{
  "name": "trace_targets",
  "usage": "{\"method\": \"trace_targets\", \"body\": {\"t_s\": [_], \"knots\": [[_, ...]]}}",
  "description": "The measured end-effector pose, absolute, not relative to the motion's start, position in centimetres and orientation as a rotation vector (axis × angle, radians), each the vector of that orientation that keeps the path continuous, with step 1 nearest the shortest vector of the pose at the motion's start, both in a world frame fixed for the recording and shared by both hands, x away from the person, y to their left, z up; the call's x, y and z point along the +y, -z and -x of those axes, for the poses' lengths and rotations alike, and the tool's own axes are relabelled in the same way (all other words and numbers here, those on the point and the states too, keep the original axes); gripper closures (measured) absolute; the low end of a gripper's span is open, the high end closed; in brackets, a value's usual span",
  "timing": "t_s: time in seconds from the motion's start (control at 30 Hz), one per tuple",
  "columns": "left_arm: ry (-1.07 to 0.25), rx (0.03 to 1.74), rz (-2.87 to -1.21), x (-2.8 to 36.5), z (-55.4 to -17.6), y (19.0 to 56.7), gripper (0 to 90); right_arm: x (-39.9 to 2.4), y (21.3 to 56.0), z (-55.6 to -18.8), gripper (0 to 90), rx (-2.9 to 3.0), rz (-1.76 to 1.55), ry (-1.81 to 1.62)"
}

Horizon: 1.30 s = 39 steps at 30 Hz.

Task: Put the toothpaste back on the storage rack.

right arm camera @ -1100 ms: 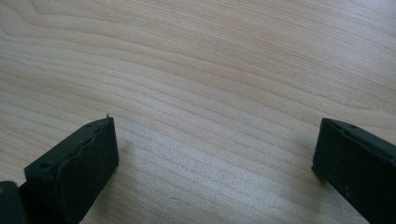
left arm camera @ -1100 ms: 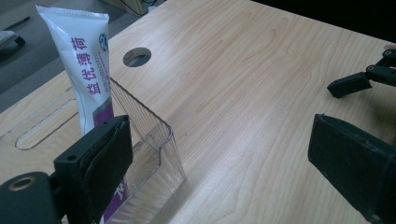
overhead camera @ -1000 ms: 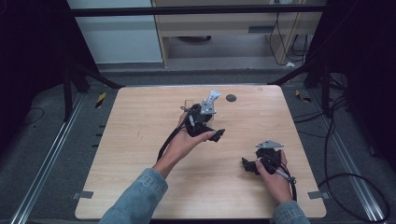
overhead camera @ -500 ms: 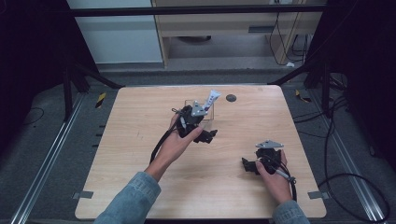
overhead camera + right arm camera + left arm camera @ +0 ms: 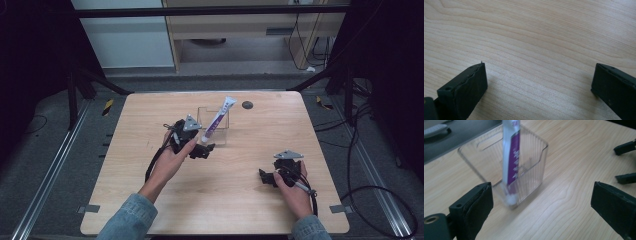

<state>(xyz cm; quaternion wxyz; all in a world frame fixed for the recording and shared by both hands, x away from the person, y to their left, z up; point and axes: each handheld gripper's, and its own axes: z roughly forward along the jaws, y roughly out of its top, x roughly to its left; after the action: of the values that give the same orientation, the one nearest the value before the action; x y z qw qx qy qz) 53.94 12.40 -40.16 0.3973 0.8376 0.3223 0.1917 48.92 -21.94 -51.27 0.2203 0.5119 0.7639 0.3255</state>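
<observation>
2 grippers on a wooden counter (image 5: pixel 150 200), a tube in a clear holder.
High view: left gripper (image 5: pixel 202 150) beside clear holder (image 5: pixel 220 131); right gripper (image 5: pixel 267 178) well apart. Left gripper view: jaws wide, white-purple tube (image 5: pixel 510 157) tilted in holder. Right gripper view: jaws wide over bare wood.

Grey carpet floor (image 5: pixel 60 165) surrounds the pale wooden worktop (image 5: pixel 150 107); beyond it stands a beige cabinet (image 5: pixel 240 25), flanked by black curtains (image 5: pixel 30 50).

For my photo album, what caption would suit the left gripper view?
Open gripper faces a clear ribbed holder with a purple-and-white tube standing inside, on a wooden table.
</observation>
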Motion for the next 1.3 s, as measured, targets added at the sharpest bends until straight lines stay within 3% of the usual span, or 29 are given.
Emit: {"method": "trace_targets", "body": {"t_s": [0.5,1.3], "knots": [[-0.546,0.971,-2.081,20.4,-52.4,42.9,5.3,-21.9,51.3,-48.9,0.5,2.112,-1.417,-0.9],[-0.535,1.092,-2.109,25.8,-50.9,45.8,5.1,-21.9,51.2,-48.9,0.5,2.108,-1.426,-0.902]]}}
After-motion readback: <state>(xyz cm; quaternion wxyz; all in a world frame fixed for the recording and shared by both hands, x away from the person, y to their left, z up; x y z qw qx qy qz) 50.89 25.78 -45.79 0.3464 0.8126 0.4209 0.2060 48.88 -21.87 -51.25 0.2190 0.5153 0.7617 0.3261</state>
